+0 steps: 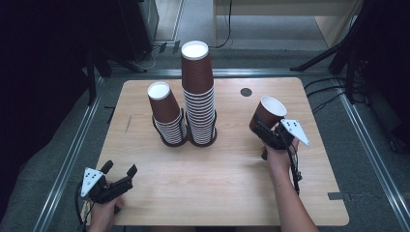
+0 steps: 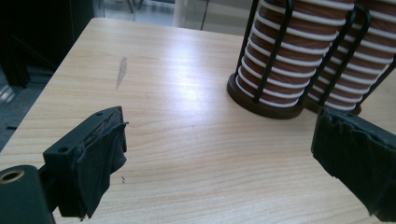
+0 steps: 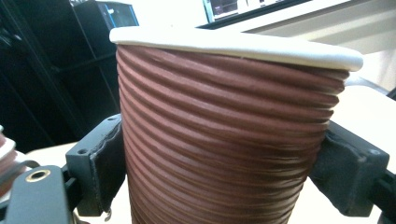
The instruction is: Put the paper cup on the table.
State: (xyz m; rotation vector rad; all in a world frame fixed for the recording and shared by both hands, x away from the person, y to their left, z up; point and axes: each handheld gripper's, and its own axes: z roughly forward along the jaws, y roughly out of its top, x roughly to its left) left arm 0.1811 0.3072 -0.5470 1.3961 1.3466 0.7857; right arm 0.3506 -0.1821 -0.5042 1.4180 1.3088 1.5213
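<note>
The right hand-held gripper (image 1: 267,129) grasps a paper cup (image 1: 267,113) tilted above the tabletop (image 1: 232,179), right of the two cup stacks (image 1: 198,96); the left hand-held gripper (image 1: 118,170) rests released, nearer the shorter stack.

Brown ribbed cups (image 1: 197,92), white rims; pale wood-grain table (image 1: 227,183); black claws

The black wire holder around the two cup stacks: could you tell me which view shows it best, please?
The left gripper view: the holder sits close, its dark round bases and upright wires plain around the ribbed stacks. The high view shows the holder small, as dark rings at the stacks' feet. The right gripper view faces the held cup instead.
</note>
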